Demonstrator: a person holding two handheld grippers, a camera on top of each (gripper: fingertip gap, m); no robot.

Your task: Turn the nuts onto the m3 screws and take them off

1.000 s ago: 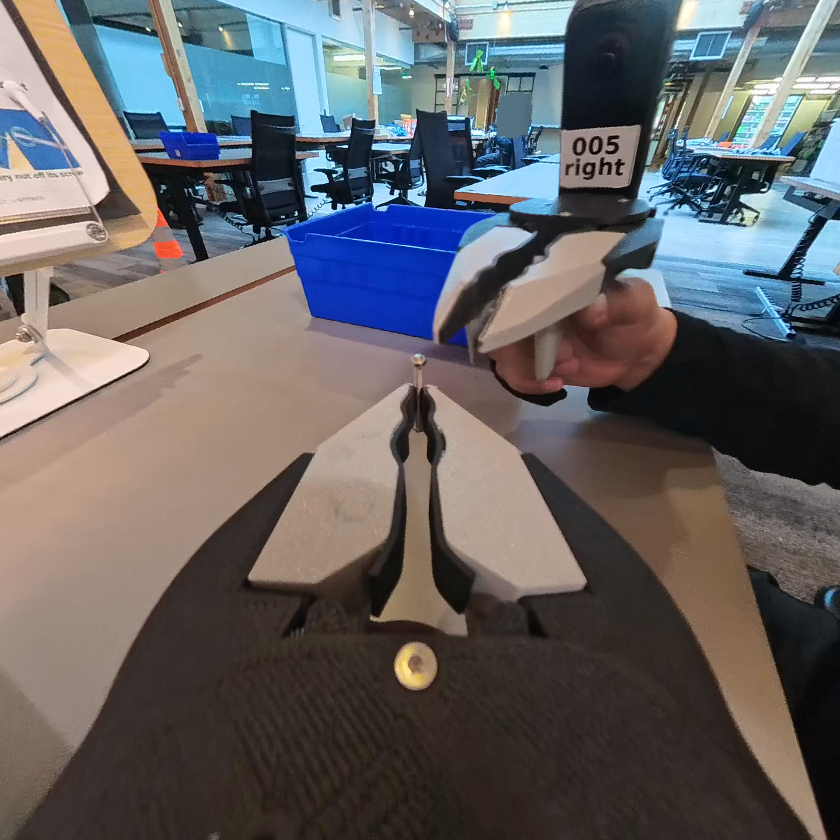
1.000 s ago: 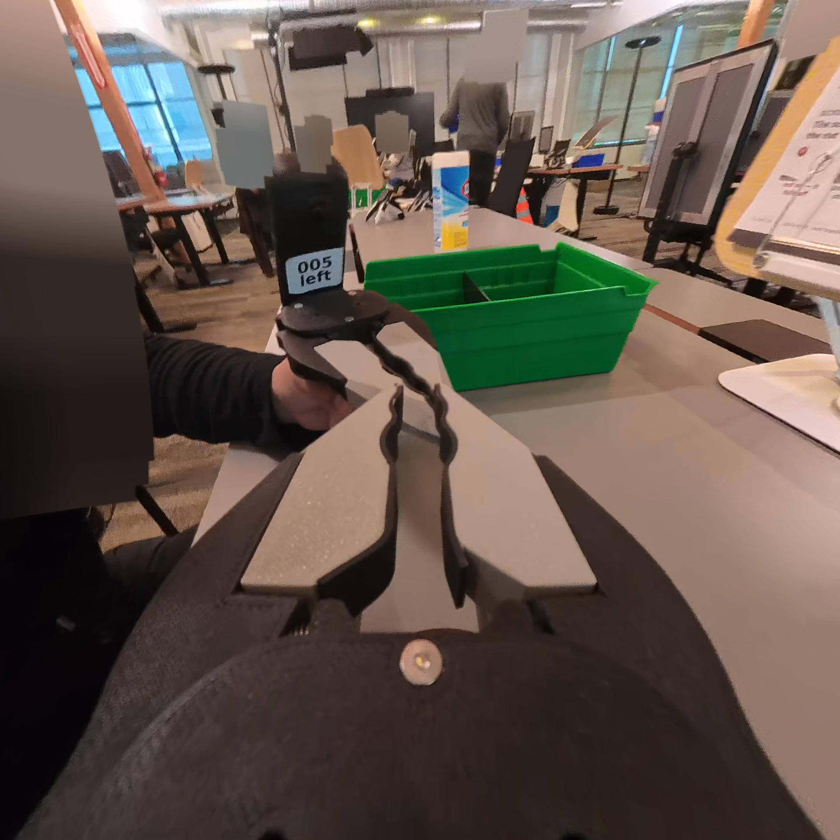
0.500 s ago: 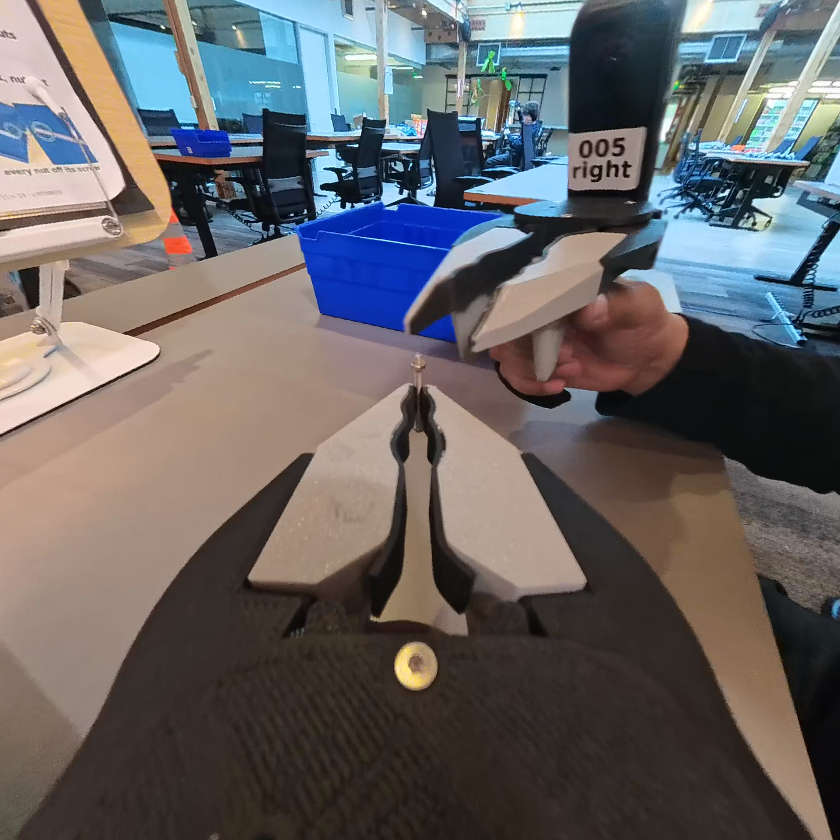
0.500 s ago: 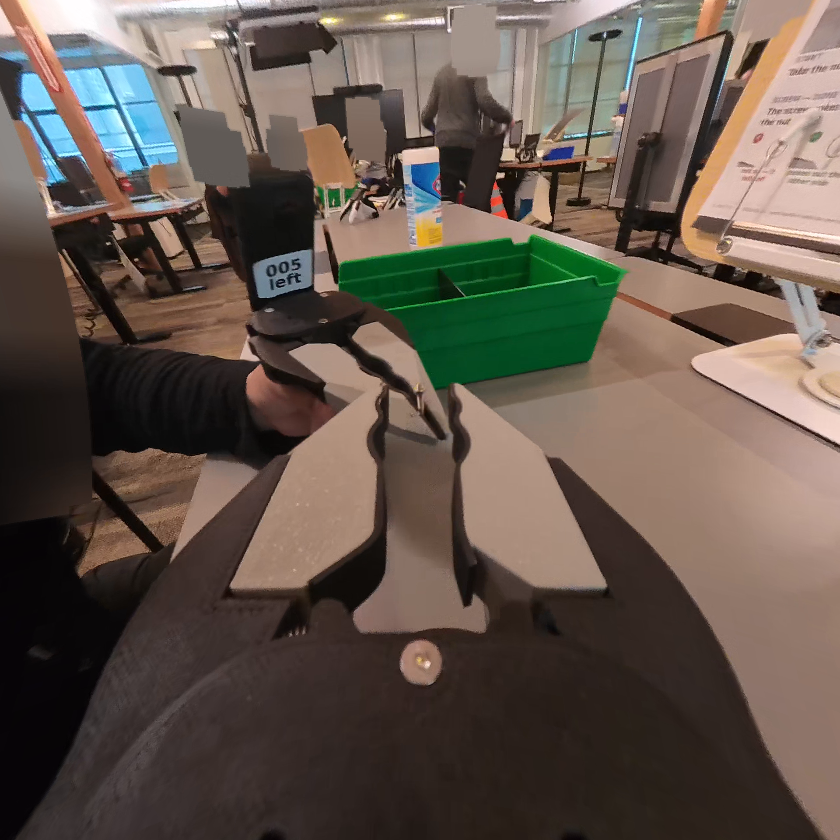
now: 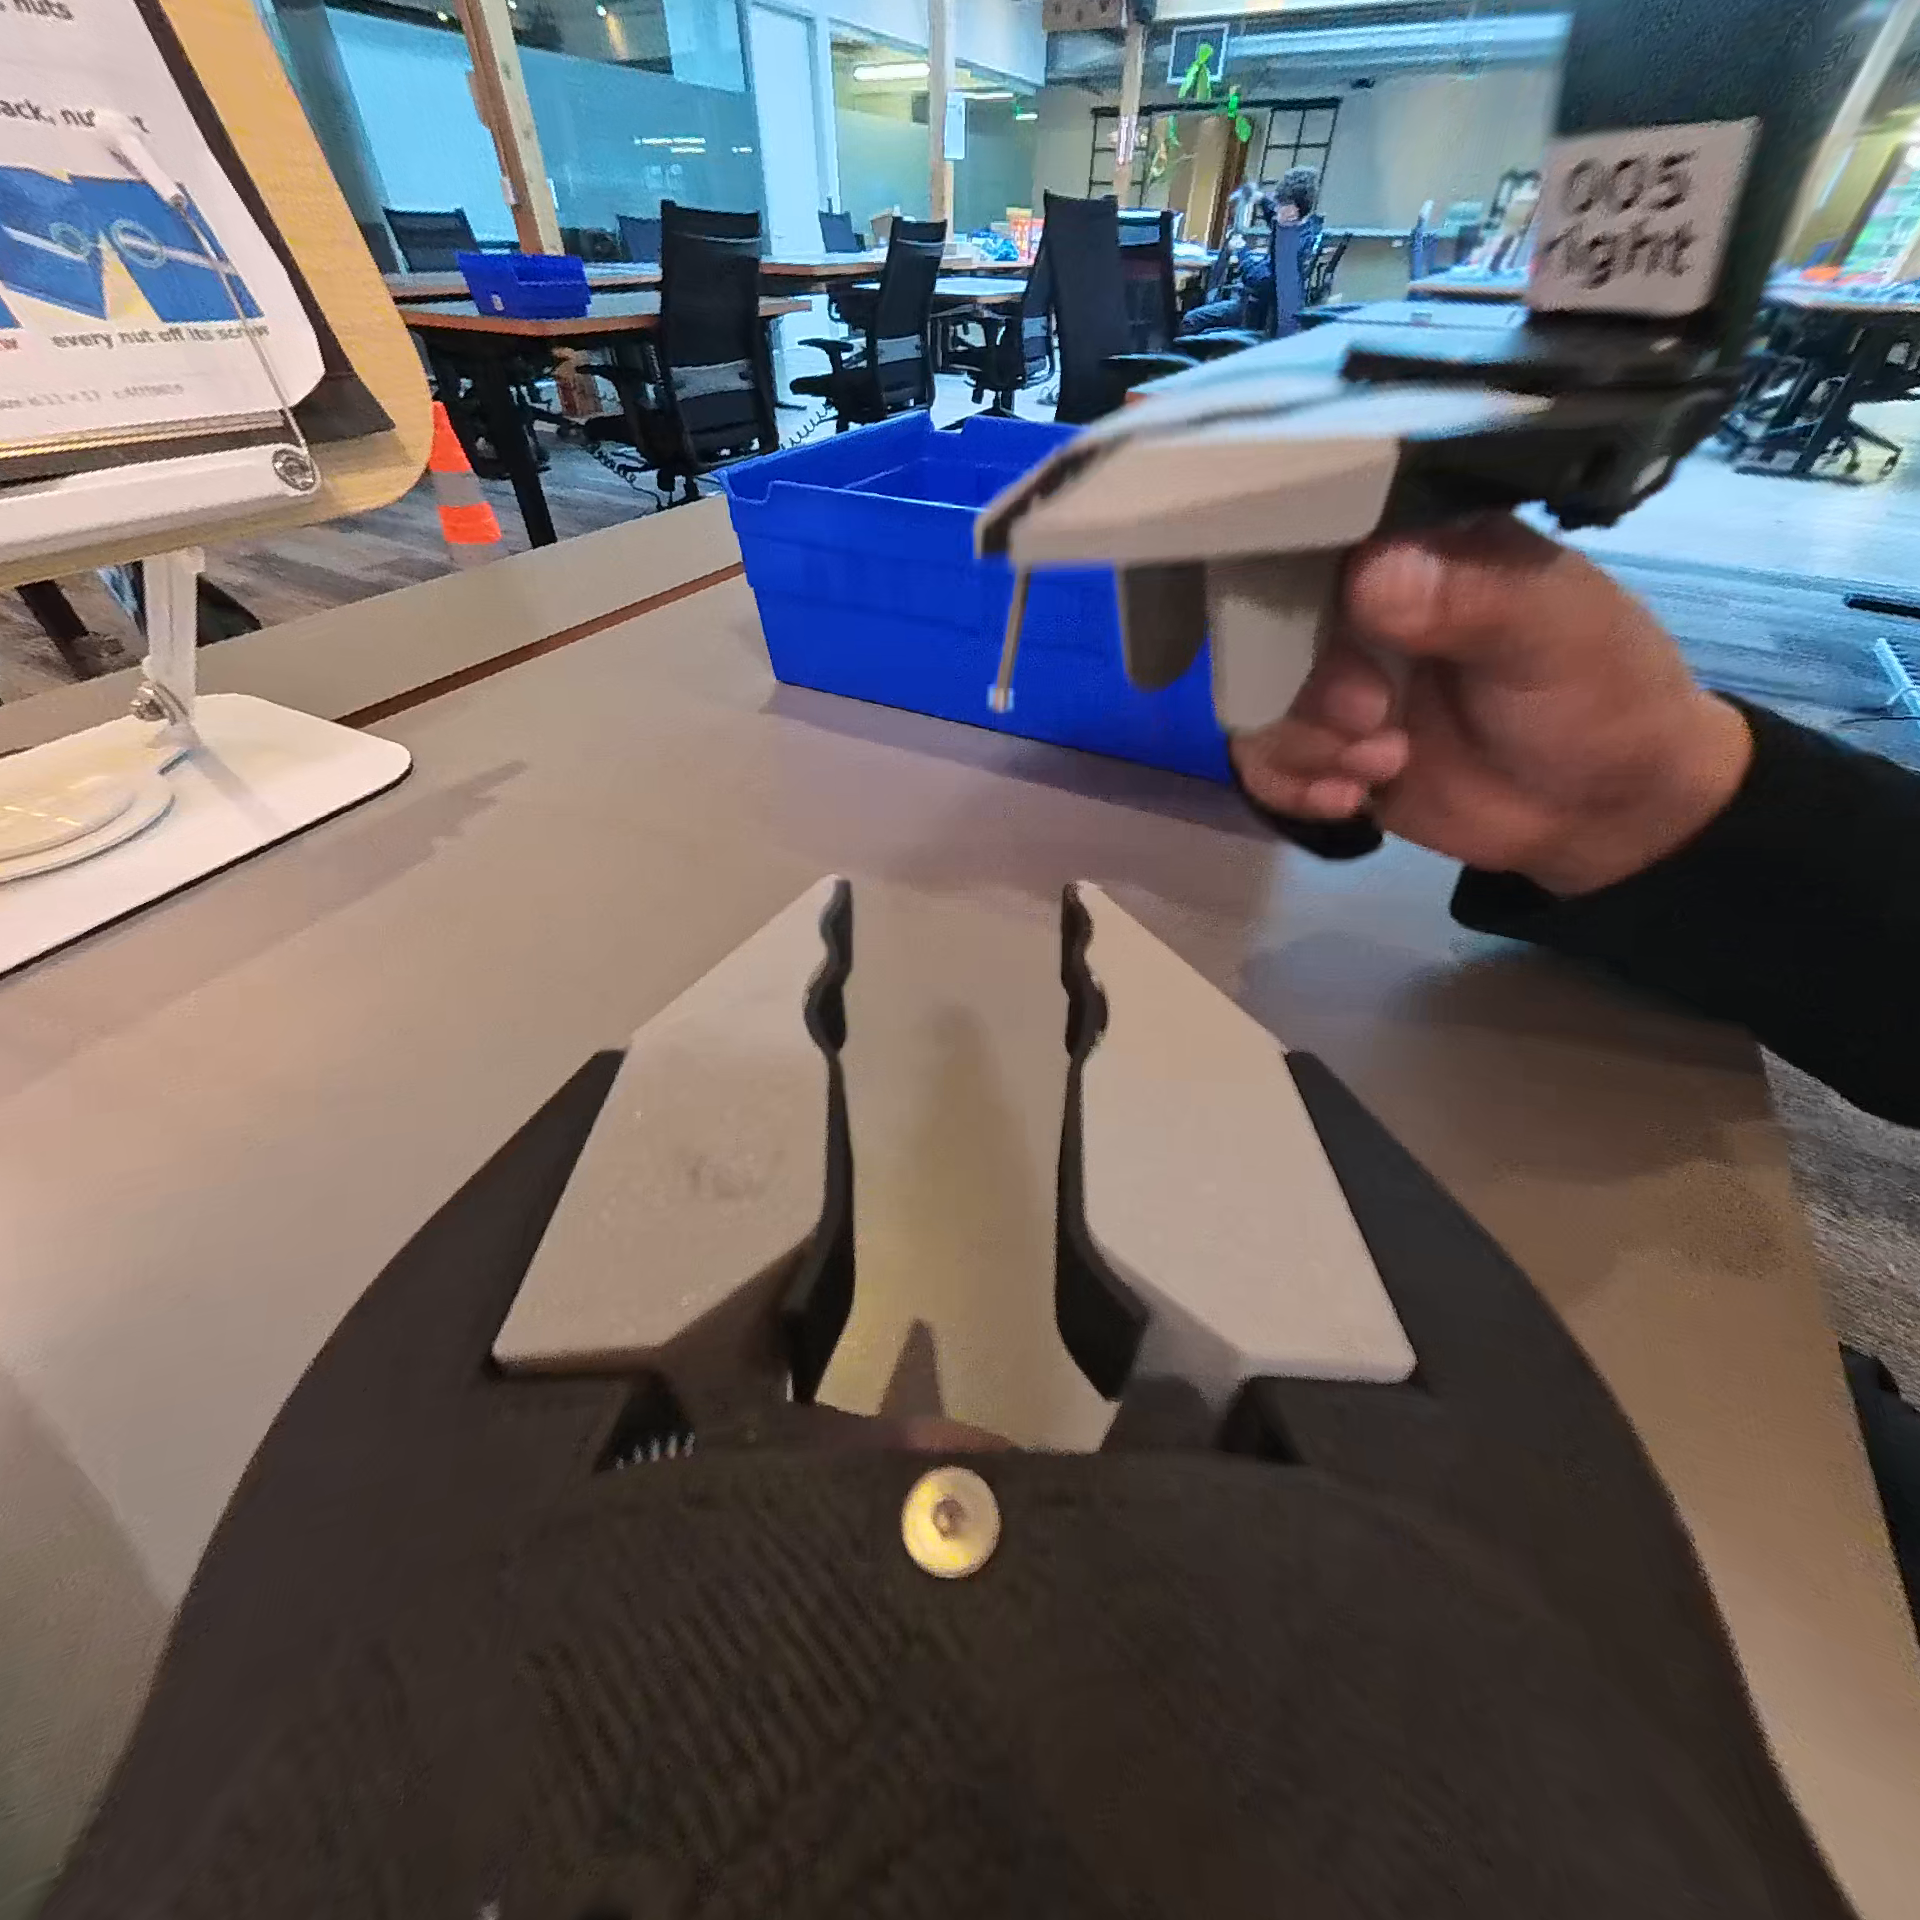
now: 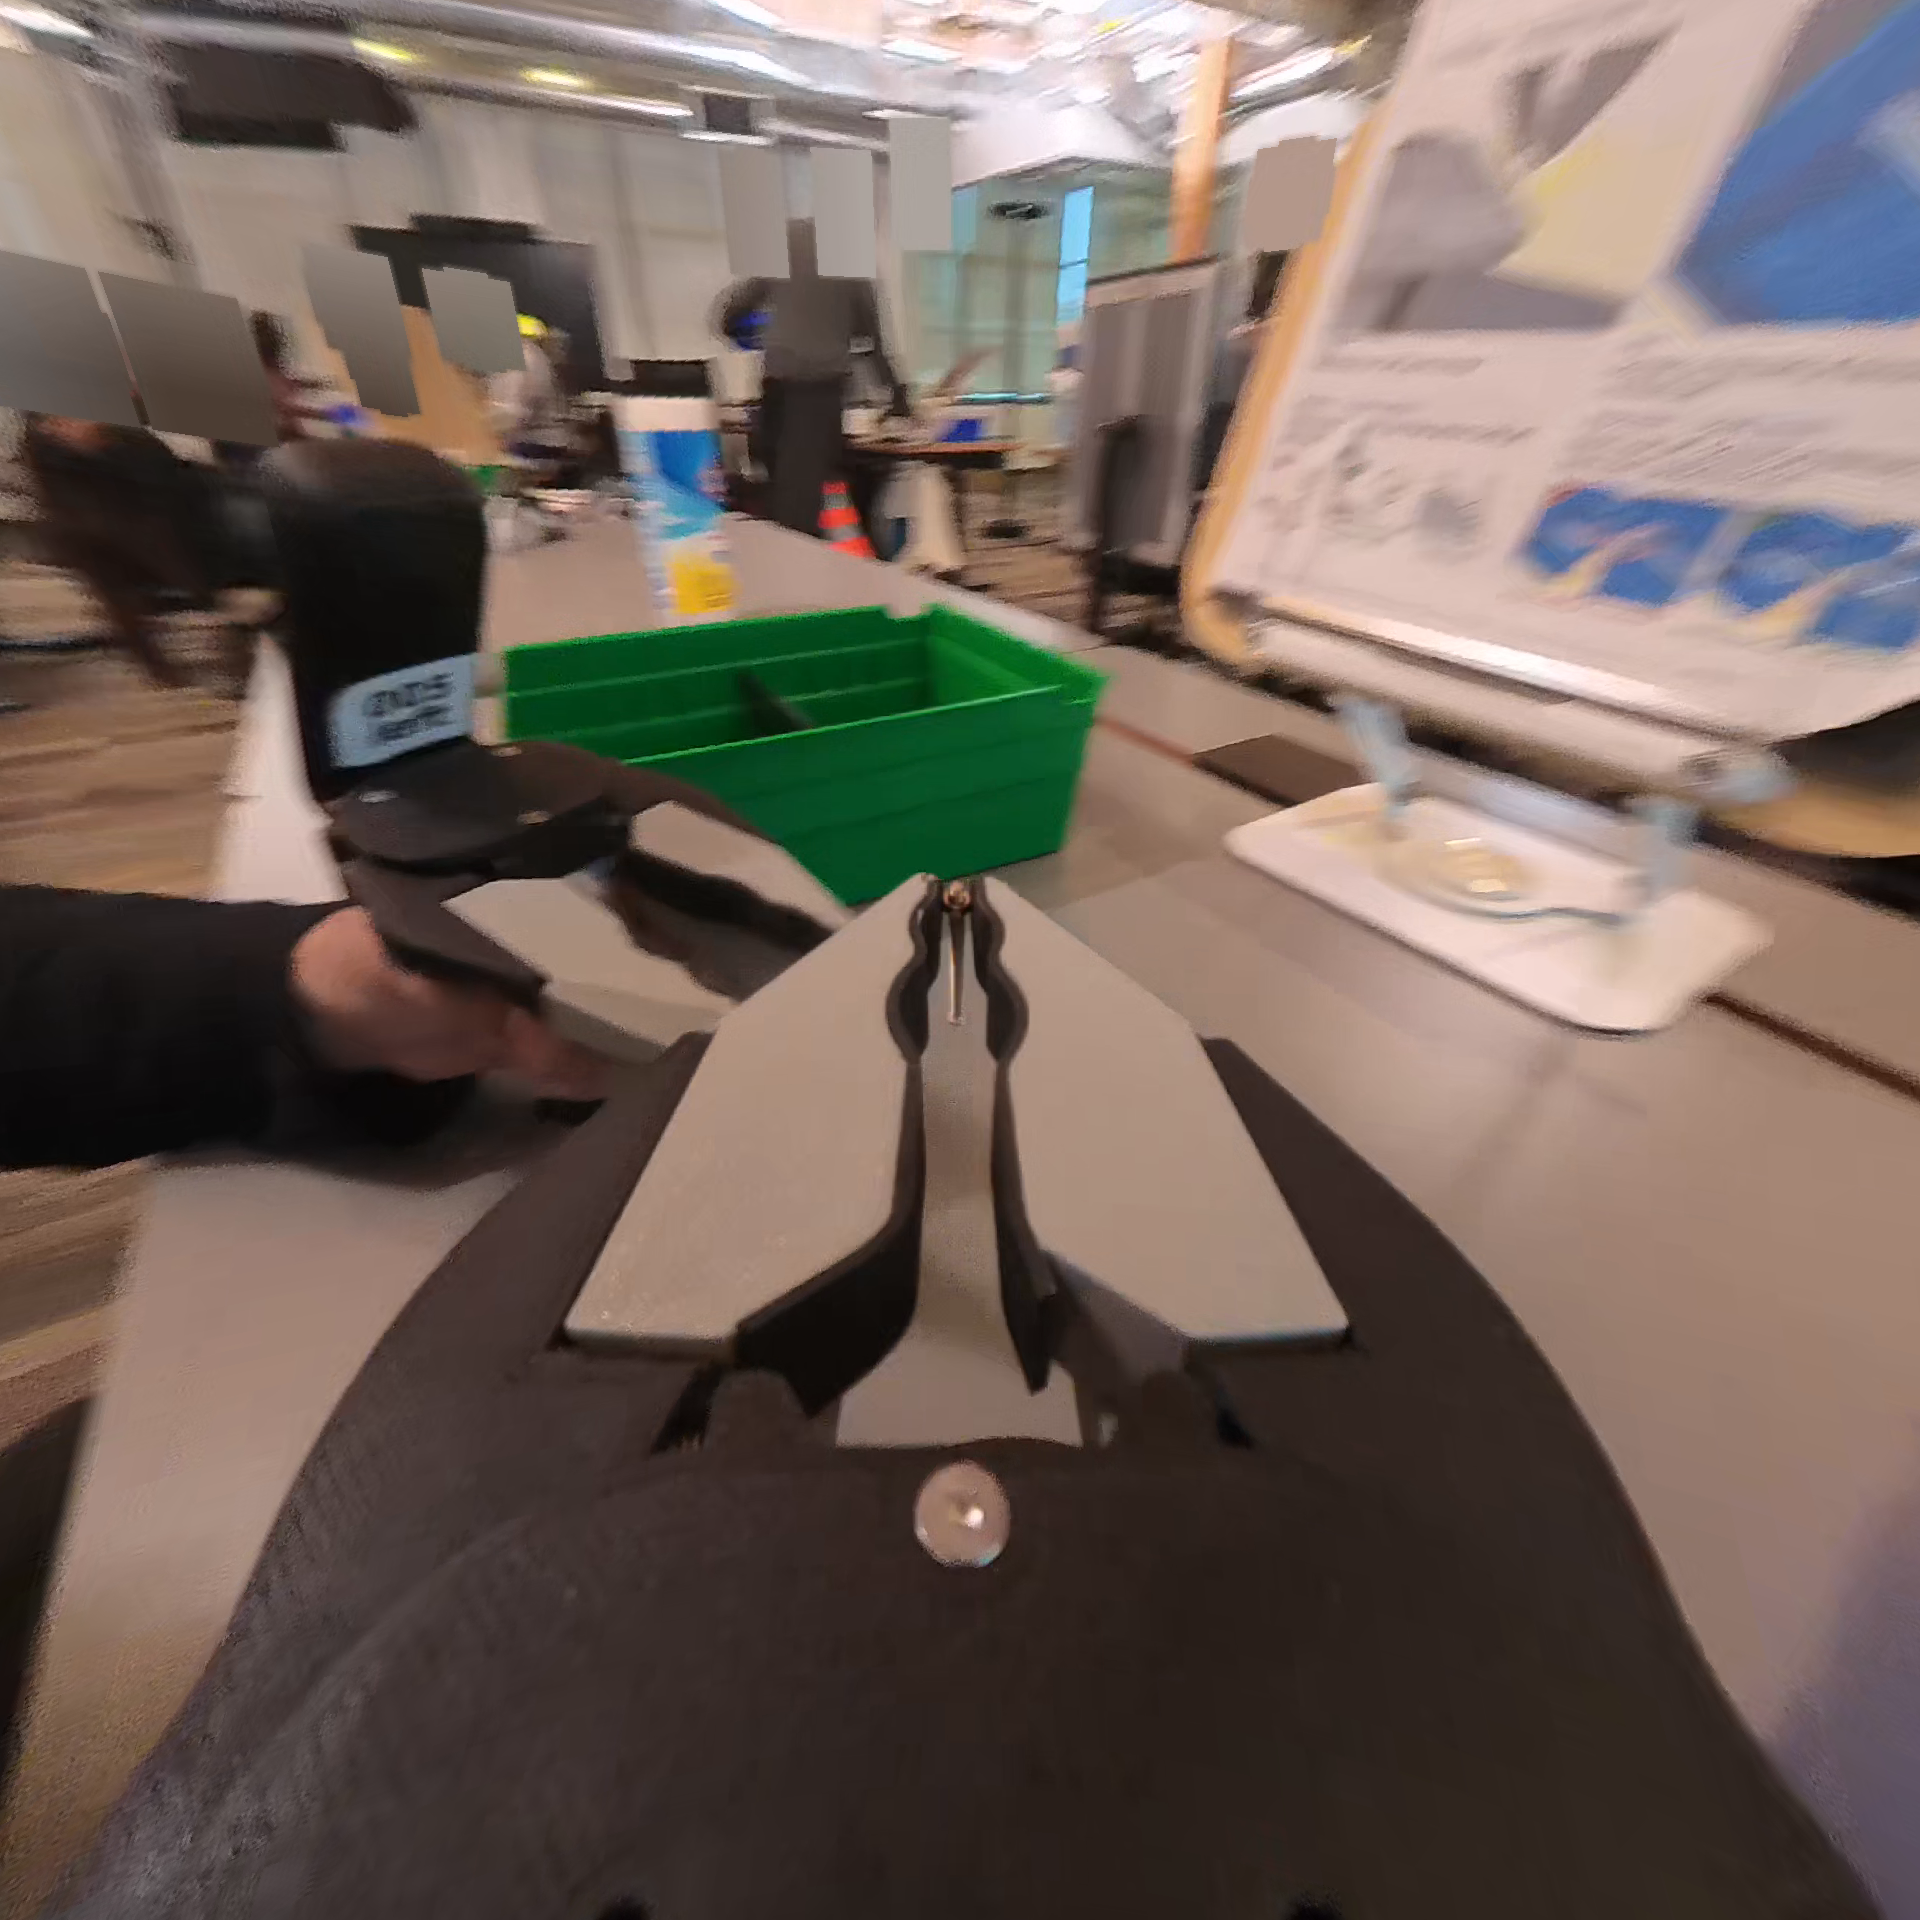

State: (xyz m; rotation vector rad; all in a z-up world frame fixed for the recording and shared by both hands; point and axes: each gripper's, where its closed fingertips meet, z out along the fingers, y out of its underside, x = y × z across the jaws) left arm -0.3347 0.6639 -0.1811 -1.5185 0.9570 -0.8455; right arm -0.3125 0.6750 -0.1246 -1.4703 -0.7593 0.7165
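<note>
The m3 screw hangs pinched at one end in the clenched right hand-held gripper, above the grey surface near the blue bin. The left hand-held gripper gapes, released and empty. With so slight a pinch, the screw may pivot or drop.
</note>
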